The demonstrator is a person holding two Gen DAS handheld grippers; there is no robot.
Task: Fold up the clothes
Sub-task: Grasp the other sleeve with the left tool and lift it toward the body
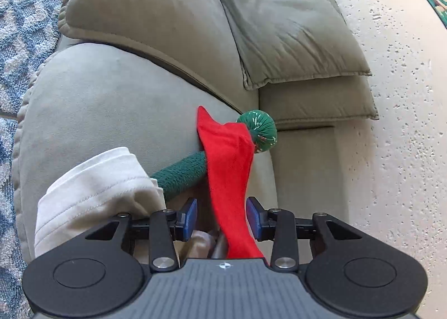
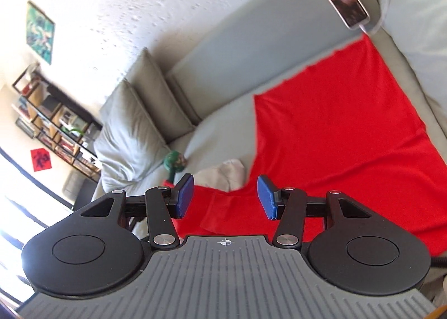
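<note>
A red garment (image 2: pixel 335 123) lies spread over the grey sofa seat (image 2: pixel 223 123) in the right wrist view. My right gripper (image 2: pixel 225 189) hovers above its near edge, open, with nothing between the blue pads. In the left wrist view a narrow part of the red garment (image 1: pixel 226 157) runs up between the fingers of my left gripper (image 1: pixel 221 207). It lies against the right pad (image 1: pixel 255 218), while the left pad stands apart from it. A folded white garment (image 1: pixel 95 190) sits just left of that gripper.
A green knitted stick with a round green head (image 1: pixel 258 129) lies on the sofa behind the red cloth. Loose back cushions (image 1: pixel 279 25) lean against the wall. A phone (image 2: pixel 346 0) rests on the sofa back. A bookshelf (image 2: pixel 50 118) stands far left, and a blue rug (image 1: pixel 25 25) covers the floor.
</note>
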